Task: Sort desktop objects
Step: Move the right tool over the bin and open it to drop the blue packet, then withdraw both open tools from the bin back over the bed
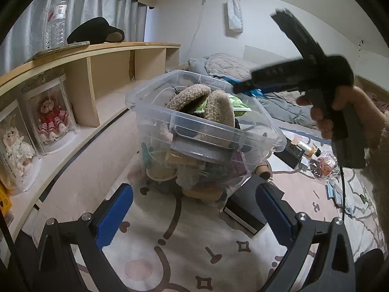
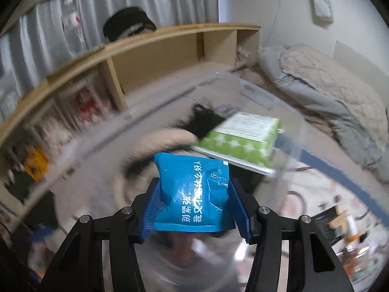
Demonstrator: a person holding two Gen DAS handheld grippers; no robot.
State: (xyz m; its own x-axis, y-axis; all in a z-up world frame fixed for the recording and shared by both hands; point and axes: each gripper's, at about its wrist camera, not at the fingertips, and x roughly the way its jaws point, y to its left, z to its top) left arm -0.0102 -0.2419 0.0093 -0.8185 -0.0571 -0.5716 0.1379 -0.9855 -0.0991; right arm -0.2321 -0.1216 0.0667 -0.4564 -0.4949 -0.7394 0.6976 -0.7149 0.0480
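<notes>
Soft indoor light, fisheye warp, seemingly motion-blurred

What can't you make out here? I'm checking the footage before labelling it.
- Right wrist view: motion blur smears the clear bin and shelf.
- Left wrist view: the fleece hat hides the bin's deeper contents.
- Left wrist view: the small clutter is too small to identify.
- Right wrist view: the blue packet covers whatever lies below.
</notes>
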